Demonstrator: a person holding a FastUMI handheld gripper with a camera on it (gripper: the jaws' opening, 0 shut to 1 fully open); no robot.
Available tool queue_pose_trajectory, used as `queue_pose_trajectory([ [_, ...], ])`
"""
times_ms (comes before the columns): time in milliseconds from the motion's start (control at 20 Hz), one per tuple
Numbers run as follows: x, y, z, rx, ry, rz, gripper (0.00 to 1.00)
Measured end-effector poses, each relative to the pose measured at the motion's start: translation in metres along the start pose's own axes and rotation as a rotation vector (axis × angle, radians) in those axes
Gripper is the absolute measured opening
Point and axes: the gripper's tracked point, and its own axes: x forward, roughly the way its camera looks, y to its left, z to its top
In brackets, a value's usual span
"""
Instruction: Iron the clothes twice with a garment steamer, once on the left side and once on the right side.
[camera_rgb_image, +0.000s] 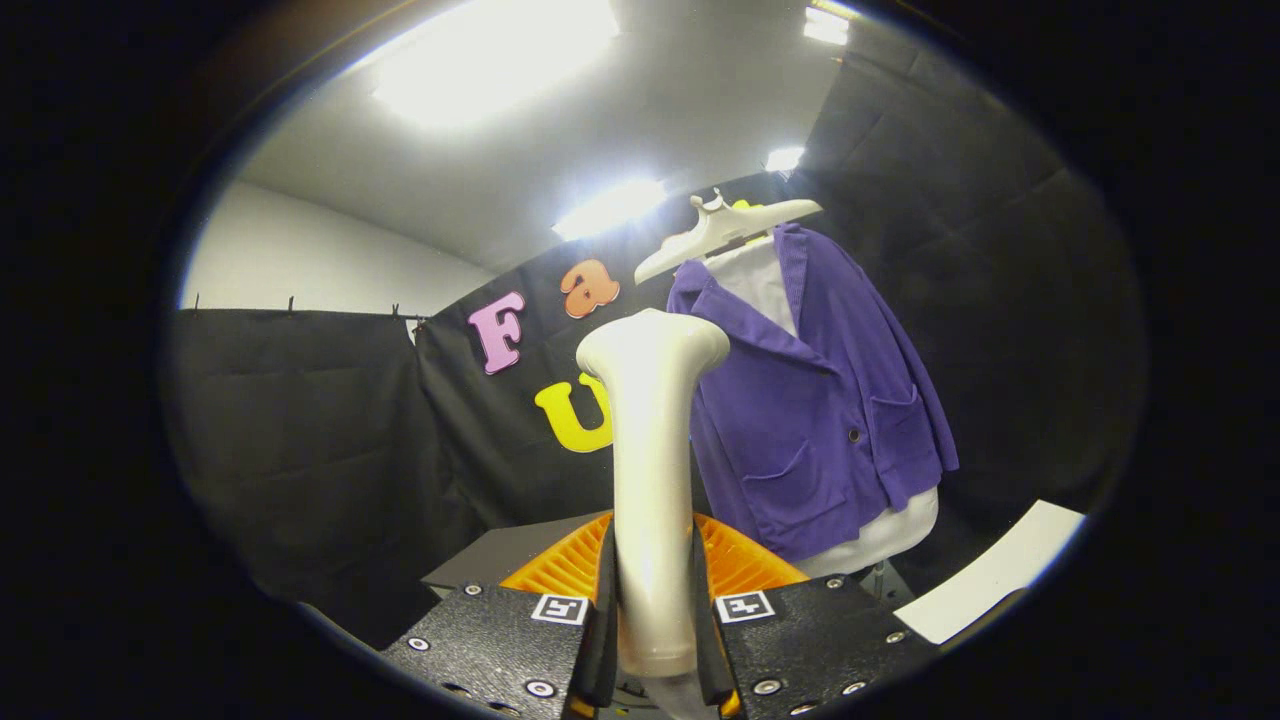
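Observation:
My gripper (652, 610) is shut on the cream-white garment steamer (652, 450), both fingers pressing its handle from either side. The steamer stands upright between the fingers, its flared head (654, 345) at the top. Beyond it and to the right hangs a purple jacket (815, 420) over a white shirt (762, 280) on a white hanger (725, 228), dressed on a white torso form (885, 535). The steamer head is apart from the jacket, level with its lapel and short of the fabric.
Black cloth walls close in the booth behind and on both sides. A grey surface (490, 555) lies low behind the fingers. A white sheet (1000, 572) lies at the lower right, past the torso form.

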Motion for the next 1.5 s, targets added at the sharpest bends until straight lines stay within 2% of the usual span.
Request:
queue_pose_trajectory([
  [200, 0.001, 0.001, 0.015, -0.104, -0.073, 0.010, 0.32],
  [450, 0.029, 0.010, 0.045, -0.173, -0.137, 0.027, 0.32],
  [700, 0.073, -0.005, 0.072, -0.207, -0.174, 0.021, 0.32],
  [950, 0.127, -0.034, 0.094, -0.196, -0.207, -0.023, 0.32],
  [1250, 0.187, -0.067, 0.084, -0.172, -0.188, -0.090, 0.32],
  [1500, 0.216, -0.100, 0.048, -0.170, -0.121, -0.178, 0.32],
])
